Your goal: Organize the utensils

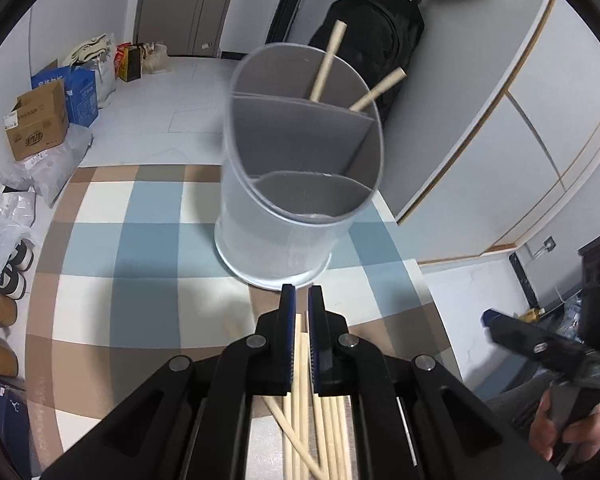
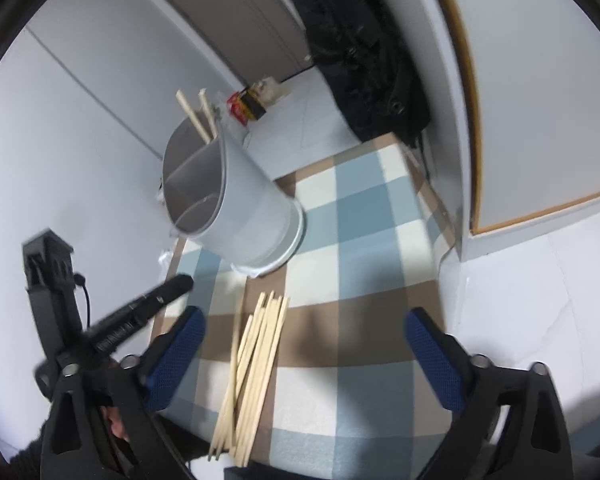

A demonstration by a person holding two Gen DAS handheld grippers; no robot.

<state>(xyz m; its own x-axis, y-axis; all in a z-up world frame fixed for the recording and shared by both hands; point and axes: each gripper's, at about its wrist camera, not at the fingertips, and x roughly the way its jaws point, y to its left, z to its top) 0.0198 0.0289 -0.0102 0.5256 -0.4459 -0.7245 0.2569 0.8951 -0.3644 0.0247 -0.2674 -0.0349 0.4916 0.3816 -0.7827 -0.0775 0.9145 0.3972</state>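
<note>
Found left gripper (image 1: 302, 292) nearest, bottom centre of the left wrist view, jaws shut with nothing clamped between them. Saw loose chopsticks (image 1: 328, 432) lying on the checked tablecloth (image 1: 140, 240) beneath it. Noted a cardboard box (image 1: 36, 124) on the floor at far left. Spotted the grey three-compartment utensil holder (image 1: 284, 232) at centre, upright on the cloth, with two chopsticks (image 1: 328, 64) leaning in its far compartment. Made out a black backpack (image 1: 380, 40) behind it, upper right. Caught right gripper (image 2: 306, 316) at lower right, and in its own view saw its jaws spread wide, empty, above the chopstick pile.
</note>
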